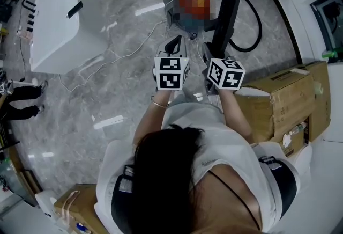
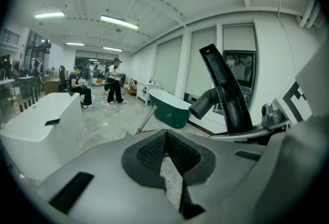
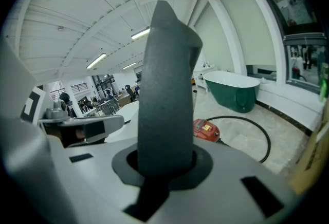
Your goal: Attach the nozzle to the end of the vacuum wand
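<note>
The right gripper [image 3: 164, 160] is pinching the dark nozzle [image 3: 167, 84] upright by its lower body, at the near right. It is likely stiff, light plastic. The left gripper [image 2: 167, 155] is sitting pressed together, empty.

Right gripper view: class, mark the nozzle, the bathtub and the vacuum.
Nozzle [image 3: 167, 89]: right gripper view, middle of its body.
Bathtub [image 3: 234, 94]: right gripper view, its green side wall.
Vacuum [image 3: 205, 129]: right gripper view, its red top.
</note>
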### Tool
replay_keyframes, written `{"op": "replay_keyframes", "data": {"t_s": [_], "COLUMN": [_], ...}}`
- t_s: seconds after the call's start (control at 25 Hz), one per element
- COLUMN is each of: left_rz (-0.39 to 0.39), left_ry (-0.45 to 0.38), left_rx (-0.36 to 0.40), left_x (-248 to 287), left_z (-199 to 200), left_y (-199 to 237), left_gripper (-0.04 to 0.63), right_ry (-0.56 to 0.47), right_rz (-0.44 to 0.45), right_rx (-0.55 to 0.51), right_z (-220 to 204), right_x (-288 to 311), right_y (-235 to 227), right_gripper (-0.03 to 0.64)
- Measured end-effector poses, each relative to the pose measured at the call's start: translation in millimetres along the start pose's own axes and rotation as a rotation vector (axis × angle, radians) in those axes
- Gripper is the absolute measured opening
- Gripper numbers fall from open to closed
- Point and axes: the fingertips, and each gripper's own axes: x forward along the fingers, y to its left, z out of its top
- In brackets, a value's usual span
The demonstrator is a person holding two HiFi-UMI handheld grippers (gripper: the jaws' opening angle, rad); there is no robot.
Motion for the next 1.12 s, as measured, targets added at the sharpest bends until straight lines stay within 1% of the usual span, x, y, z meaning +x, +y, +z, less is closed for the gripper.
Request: {"op": "replay_keyframes", "data": {"t_s": [0.16, 0.32, 0.56, 0.96, 1.12], "left_rz": [-0.002, 0.001, -0.017, -0.025, -0.035], "left_ry": [-0.003, -0.005, 0.007, 0.021, 0.032], "left_rx": [0.012, 0.015, 0.025, 0.024, 0.038], "left_x": [9.0, 14.1, 15.7, 21.7, 28.5], "left_z": [7.1, 12.5, 10.9, 8.2, 8.9], "left_y": [14.6, 25.7, 24.3, 23.9, 17.4], "left_gripper": [0.003, 0.003, 0.003, 0.003, 0.003], "right_ry": [-0.01, -0.003, -0.005, -0.015, -0.011], "right_rz": [-0.006, -0.008, -0.02, -0.045, -0.05], "right_rx": [0.013, 0.025, 0.037, 0.06, 0.066], "right_z": [8.6, 7.2, 8.9, 12.2, 14.0], "right_x": [11.4, 18.1, 22.5, 22.6, 26.5], "right_y": [3.4, 7.0, 5.4, -6.3, -15.3], "right_gripper": [0.054, 0.053, 0.054, 0.053, 0.054]}}
